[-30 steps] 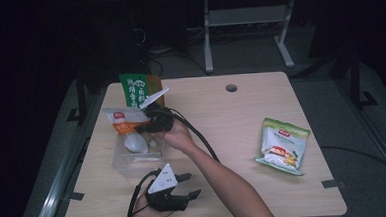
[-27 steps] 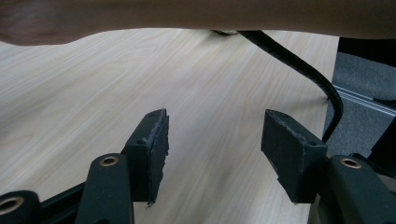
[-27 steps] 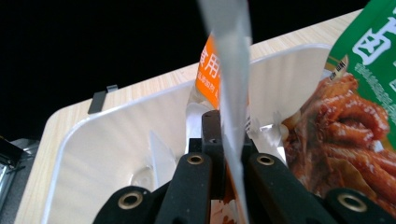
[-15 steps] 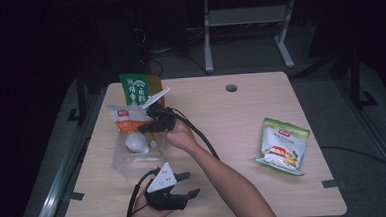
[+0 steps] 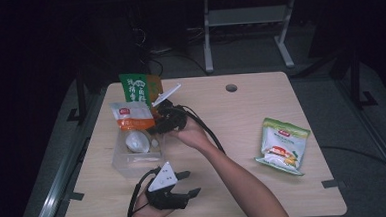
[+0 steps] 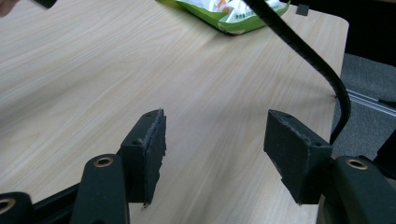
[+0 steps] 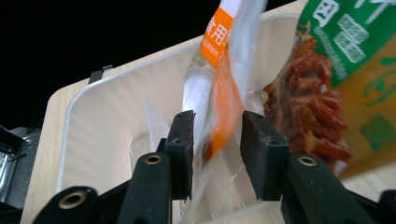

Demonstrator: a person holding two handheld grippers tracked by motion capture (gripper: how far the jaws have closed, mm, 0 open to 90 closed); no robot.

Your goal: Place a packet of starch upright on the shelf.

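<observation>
An orange-and-white packet [image 5: 131, 115] stands tilted at the far end of a clear plastic box [image 5: 129, 164]. A white item [image 5: 136, 141] lies inside the box. My right gripper [image 5: 157, 124] reaches in from the right. In the right gripper view the packet [image 7: 222, 93] hangs between the jaws of my right gripper [image 7: 217, 126]. They have just been opening, and the pads stand off the packet. My left gripper [image 5: 187, 185] rests open near the table's front edge. In the left gripper view its jaws [image 6: 215, 135] have just widened slightly, with only bare wood between them.
A green packet of red-brown snacks [image 5: 139, 87] stands behind the box and shows large in the right gripper view [image 7: 336, 70]. A green-and-white snack bag [image 5: 282, 145] lies flat at the right. A cable hole [image 5: 231, 88] sits near the table's far edge.
The right gripper's jaws have come apart from the orange-and-white packet, and the hand has drawn back slightly to the right. The packet stays leaning in the box. The left hand has kept still.
</observation>
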